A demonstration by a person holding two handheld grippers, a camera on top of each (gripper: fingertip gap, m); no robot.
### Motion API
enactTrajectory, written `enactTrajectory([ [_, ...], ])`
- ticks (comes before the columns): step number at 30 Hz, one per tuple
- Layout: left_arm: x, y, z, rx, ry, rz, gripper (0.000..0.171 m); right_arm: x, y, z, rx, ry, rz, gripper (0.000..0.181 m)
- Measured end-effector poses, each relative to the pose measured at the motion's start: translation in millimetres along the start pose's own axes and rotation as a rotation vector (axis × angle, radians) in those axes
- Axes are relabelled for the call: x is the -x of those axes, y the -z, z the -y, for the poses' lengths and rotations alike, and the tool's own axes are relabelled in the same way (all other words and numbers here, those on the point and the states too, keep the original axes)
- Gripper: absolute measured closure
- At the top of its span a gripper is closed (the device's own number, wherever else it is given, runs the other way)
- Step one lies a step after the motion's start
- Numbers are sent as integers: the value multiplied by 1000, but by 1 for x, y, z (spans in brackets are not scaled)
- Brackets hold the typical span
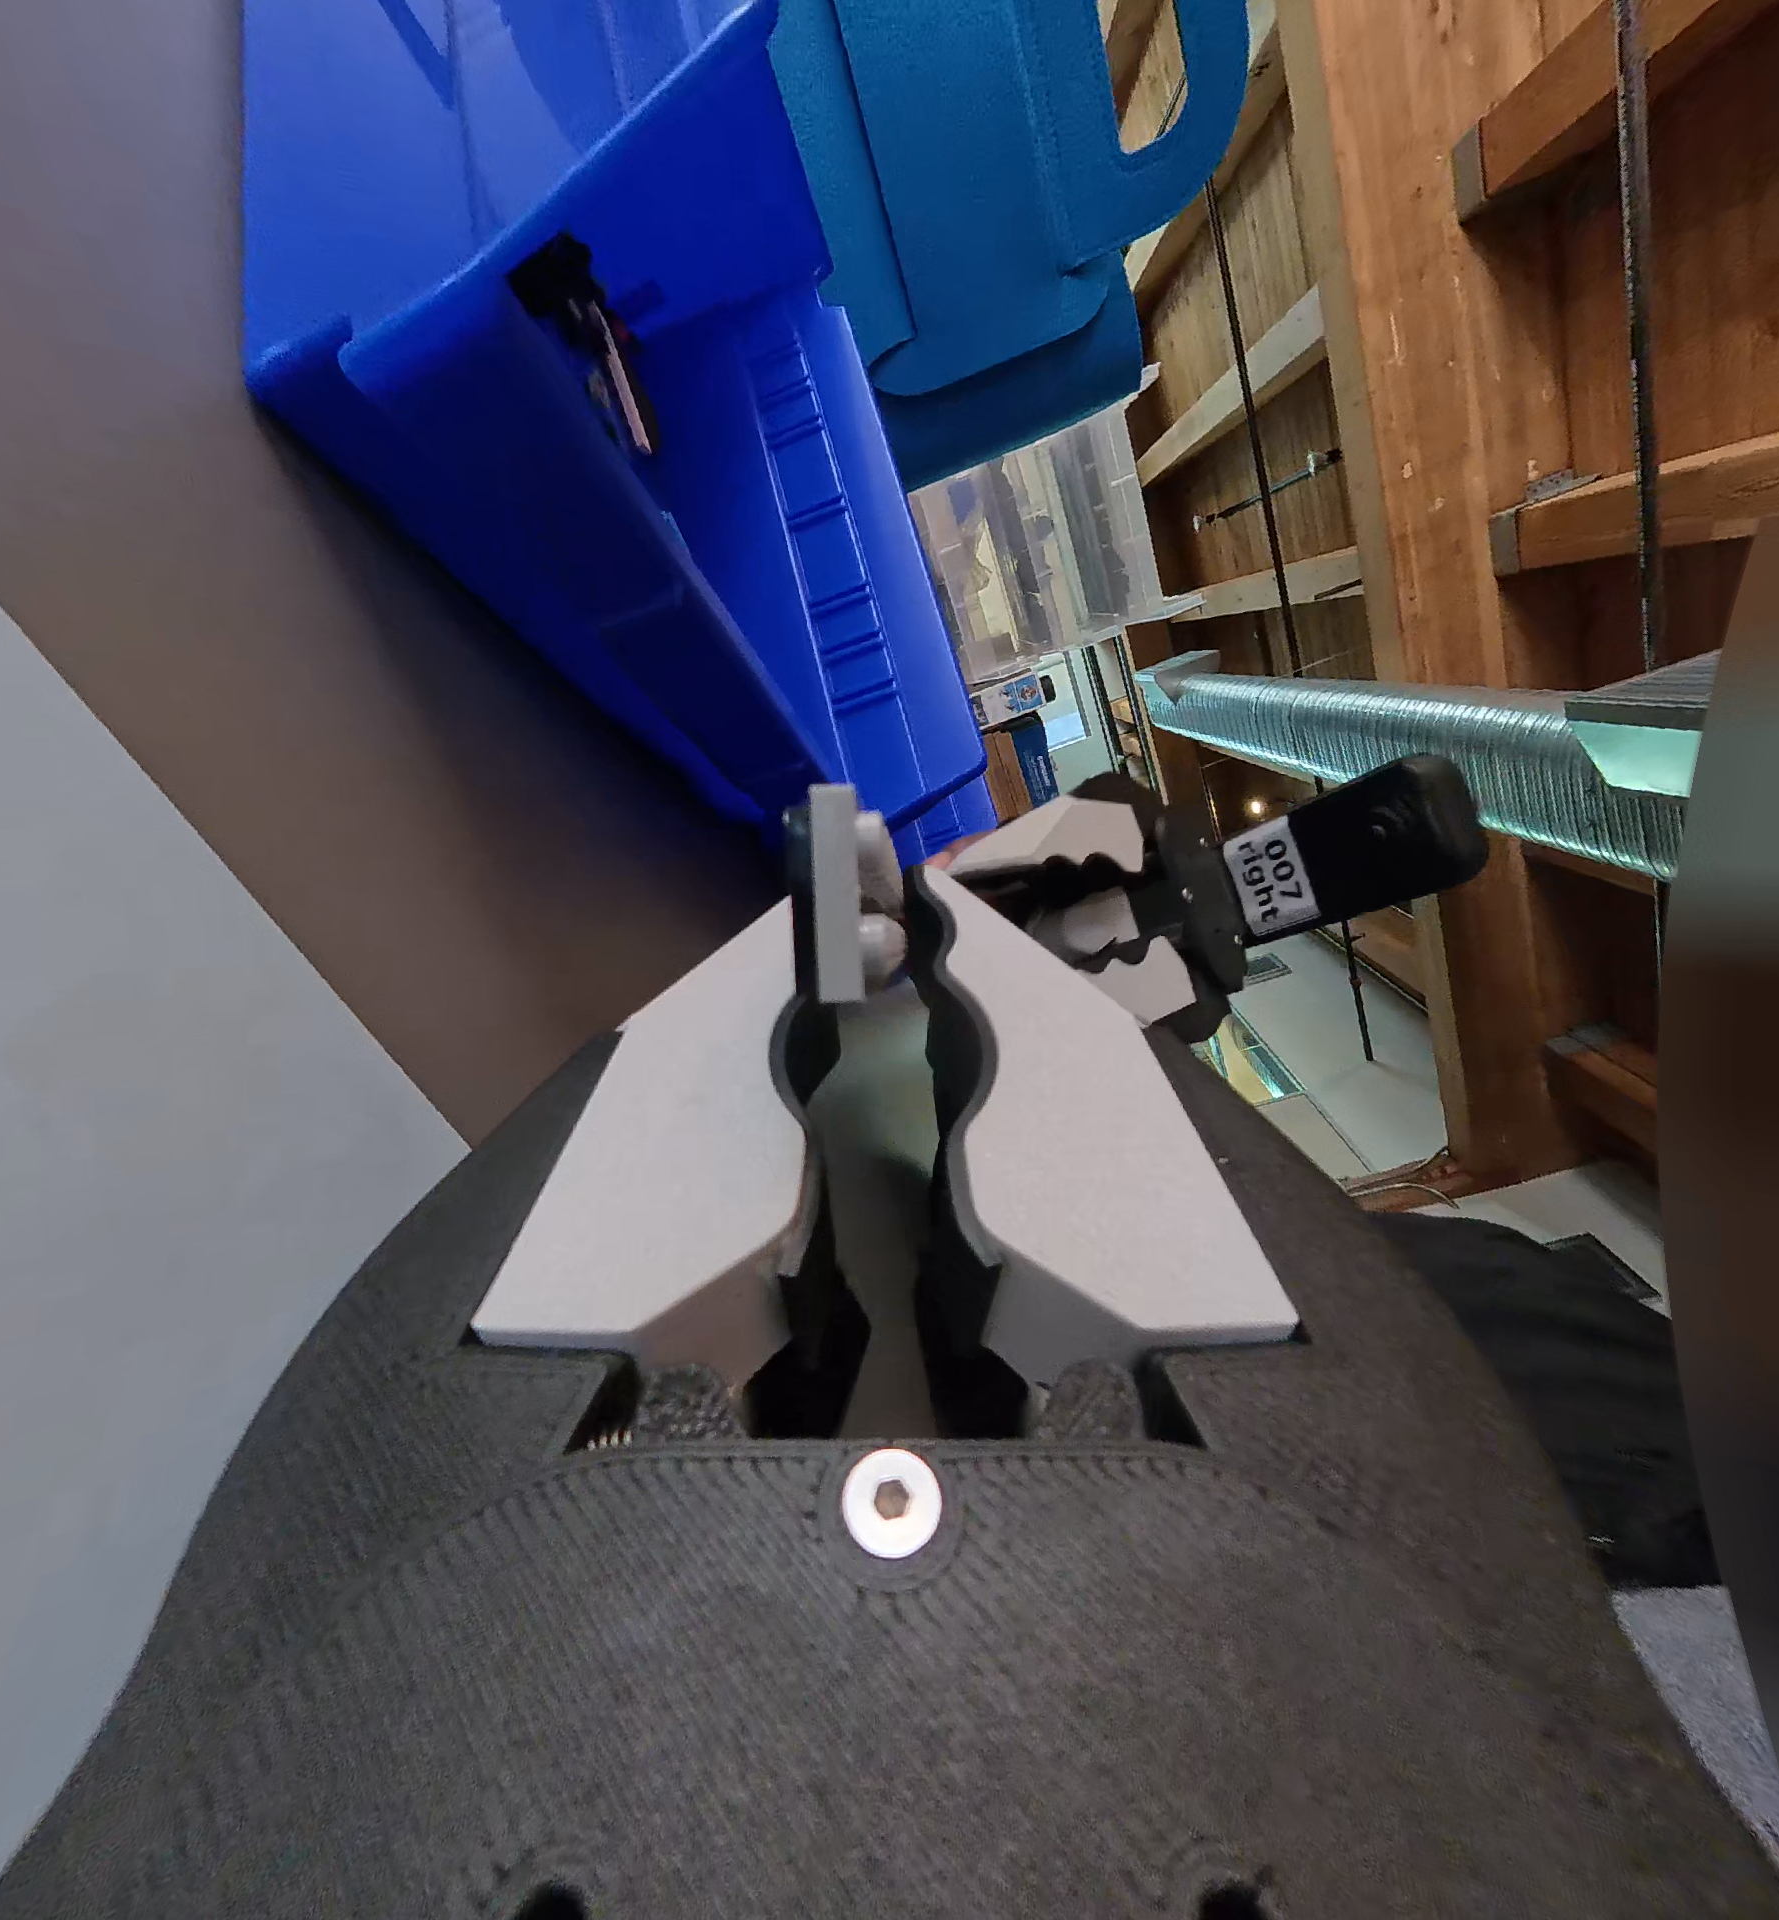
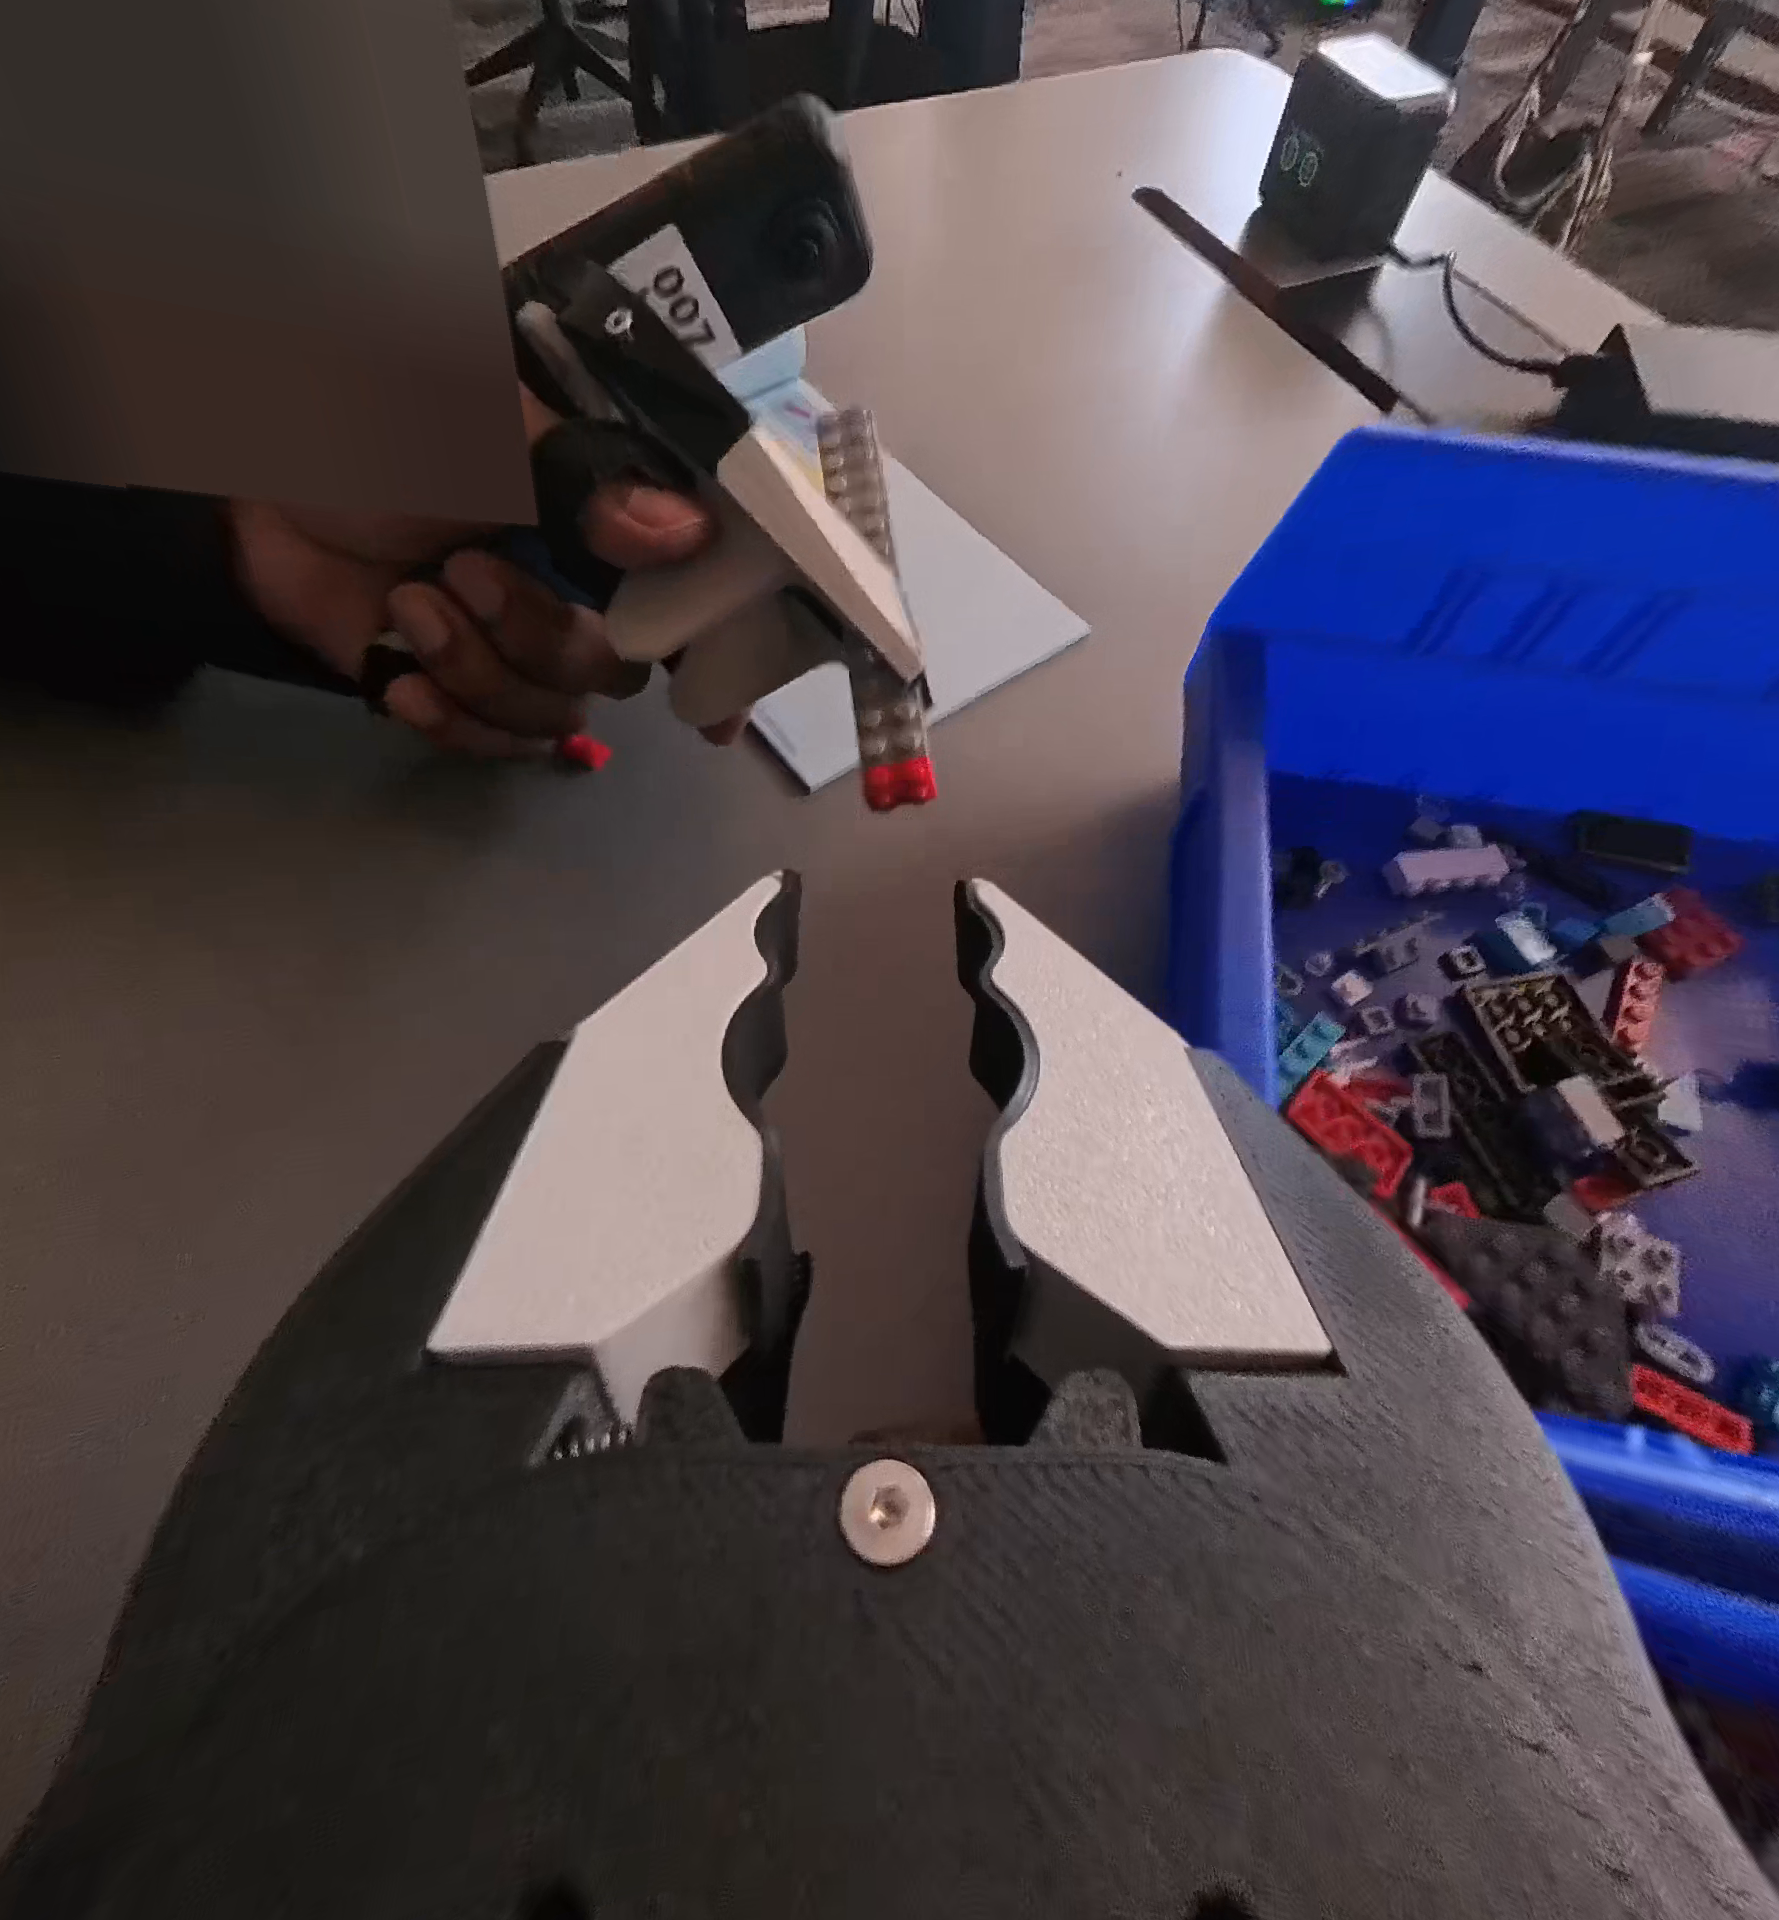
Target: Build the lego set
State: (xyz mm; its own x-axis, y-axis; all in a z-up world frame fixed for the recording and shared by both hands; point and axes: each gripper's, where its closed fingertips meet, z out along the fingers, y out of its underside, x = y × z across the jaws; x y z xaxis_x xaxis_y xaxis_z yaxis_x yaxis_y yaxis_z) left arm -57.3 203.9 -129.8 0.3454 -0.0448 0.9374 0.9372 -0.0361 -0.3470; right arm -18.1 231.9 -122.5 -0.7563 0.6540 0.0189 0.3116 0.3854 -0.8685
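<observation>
— Soft, even daylight in here. The matte grey-brown bench (image 2: 189,987) shows no glare, only a faint shadow under the grey stud plate with the red brick end (image 2: 890,727).

— The wide lens bends the edges, though. In the left wrist view the glossy blue plastic bin (image 1: 573,436) and the wooden shelving (image 1: 1487,364) lean and stretch.

— And the loose mixed bricks (image 2: 1519,1070) in that bin look smeared with motion blur in the right wrist view.

— Up close, the pale grey fingers (image 2: 615,1143) stay fairly sharp, brightly lit on top.

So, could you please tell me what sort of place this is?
Probably a workshop or lab: a grey table with a blue bin of loose bricks, wooden shelving behind, and a metal duct overhead.
</observation>
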Motion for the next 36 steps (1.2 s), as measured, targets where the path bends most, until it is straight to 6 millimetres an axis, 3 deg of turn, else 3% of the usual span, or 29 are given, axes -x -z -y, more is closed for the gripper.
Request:
enactTrajectory([
  [8, -4, 0, 1, -1, -12, -12, 163, 27, 15, -78, 211, -63, 17, 144],
  [12, -5, 0, 1, -4, -17, -16, 163, 38, 13, -102, 317, -21, -11, 139],
  [18, -8, 2, 6, -19, -37, -22, 163, 39, 4, -95, 282, 7, -31, 154],
  [24, -11, 6, 13, -39, -67, -21, 163, 29, -2, -37, 29, 81, -85, 147],
  [26, -11, 8, 16, -47, -76, -15, 163, 27, -2, -27, -14, 80, -87, 142],
  [36, -7, 9, 17, -37, -73, 3, 164, 24, -19, -70, 195, 17, -55, 143],
])
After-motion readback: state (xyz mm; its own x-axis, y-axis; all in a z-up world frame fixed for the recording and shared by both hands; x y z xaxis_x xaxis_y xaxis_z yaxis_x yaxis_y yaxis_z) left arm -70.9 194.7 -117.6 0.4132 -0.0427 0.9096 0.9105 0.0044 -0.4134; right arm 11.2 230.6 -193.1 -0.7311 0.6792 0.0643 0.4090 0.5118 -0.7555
